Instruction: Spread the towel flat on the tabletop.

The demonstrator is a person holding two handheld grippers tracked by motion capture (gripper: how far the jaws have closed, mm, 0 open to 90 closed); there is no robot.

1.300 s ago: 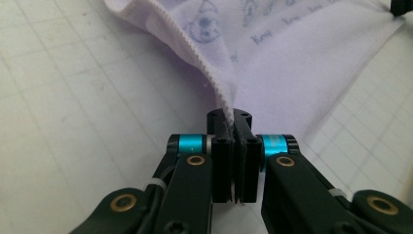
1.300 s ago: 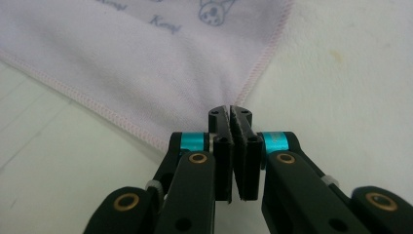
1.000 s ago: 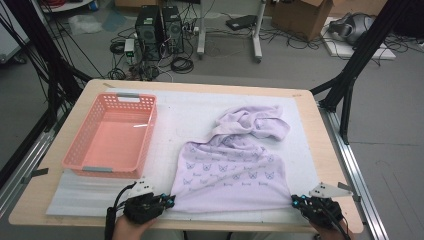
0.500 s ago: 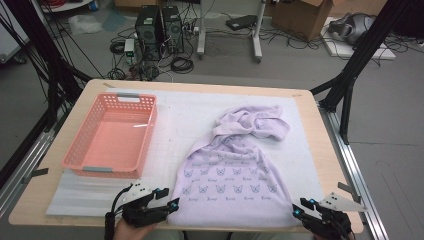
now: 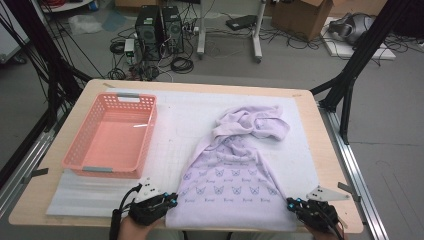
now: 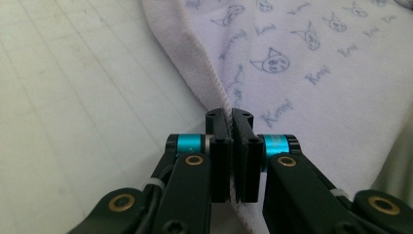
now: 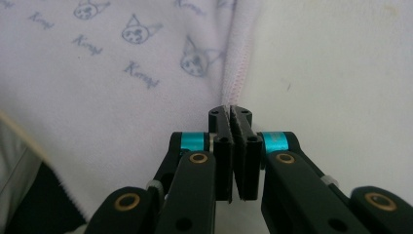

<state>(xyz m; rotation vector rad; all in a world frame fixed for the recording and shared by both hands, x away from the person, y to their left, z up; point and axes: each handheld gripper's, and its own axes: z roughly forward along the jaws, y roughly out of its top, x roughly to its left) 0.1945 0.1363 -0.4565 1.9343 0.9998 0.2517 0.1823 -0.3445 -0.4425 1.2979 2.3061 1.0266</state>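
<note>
The left gripper (image 6: 232, 114) has just been closing its fingers (image 6: 217, 146), and they are now clenched on the hem of the lilac garment (image 6: 311, 73), the ribbed edge running up from between them toward 11 o'clock. The right gripper (image 7: 231, 113) has likewise just been closing, and its fingers (image 7: 249, 151) pinch the opposite side seam of the same garment, which climbs toward 12 o'clock from the tips.

In the high view the left gripper (image 5: 172, 201) sits at the garment's near left corner, at about 7 o'clock on the counter (image 5: 320, 130), and the right gripper (image 5: 291, 204) at the near right corner, at about 5 o'clock. The garment (image 5: 235, 180), printed with small cat faces, lies flat and spread between them on the white mat (image 5: 175, 125), narrowing toward a bunched heap of cloth at about 1 o'clock. A pink basket (image 5: 90, 145) stands on the mat at 9 o'clock, well apart from the garment. Computer towers (image 5: 159, 27) stand on the floor beyond the counter at 12 o'clock.
</note>
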